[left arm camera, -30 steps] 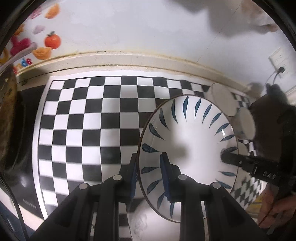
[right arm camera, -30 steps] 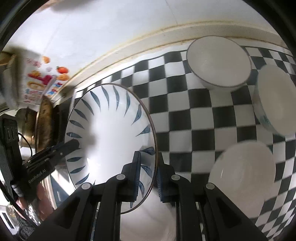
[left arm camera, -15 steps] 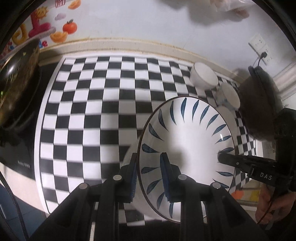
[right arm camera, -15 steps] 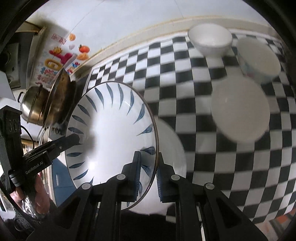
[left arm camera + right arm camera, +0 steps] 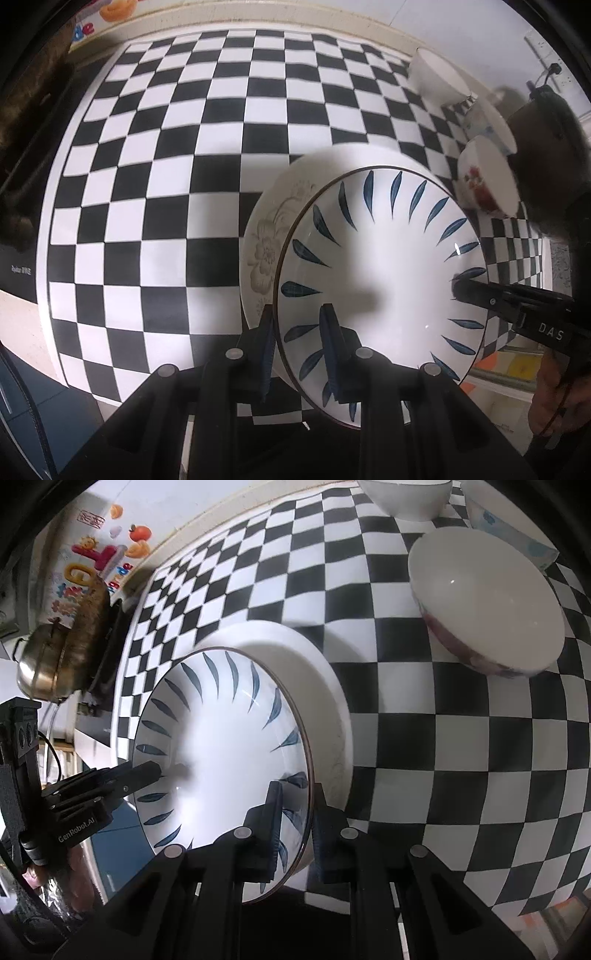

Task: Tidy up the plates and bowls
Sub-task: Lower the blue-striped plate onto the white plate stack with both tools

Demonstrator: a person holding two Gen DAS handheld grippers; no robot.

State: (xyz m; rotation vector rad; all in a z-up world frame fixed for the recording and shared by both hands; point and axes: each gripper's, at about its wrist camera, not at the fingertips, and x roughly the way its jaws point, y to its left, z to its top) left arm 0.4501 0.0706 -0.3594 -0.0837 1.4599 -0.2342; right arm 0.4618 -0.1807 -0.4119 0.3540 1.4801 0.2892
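Observation:
A white plate with blue leaf marks [image 5: 384,266] is held by both grippers, one on each side of its rim. My left gripper [image 5: 299,347] is shut on its near rim; the right gripper shows at the far rim [image 5: 458,286]. In the right wrist view my right gripper [image 5: 295,827] is shut on the same plate [image 5: 221,753], with the left gripper opposite [image 5: 157,770]. The plate hangs just above a white flower-patterned plate [image 5: 266,243], which also shows in the right wrist view [image 5: 321,686] on the checkered mat.
The black-and-white checkered mat [image 5: 177,155] covers the counter. Three bowls stand at the right: a white one [image 5: 439,79], a blue-patterned one [image 5: 487,123] and a red-flowered one [image 5: 487,181]. A brass pot [image 5: 48,657] and dark stove sit at the left.
Both grippers have carried the blue-leaf plate lower and over the flower-patterned plate, which has come into view beneath it. The counter looks closer.

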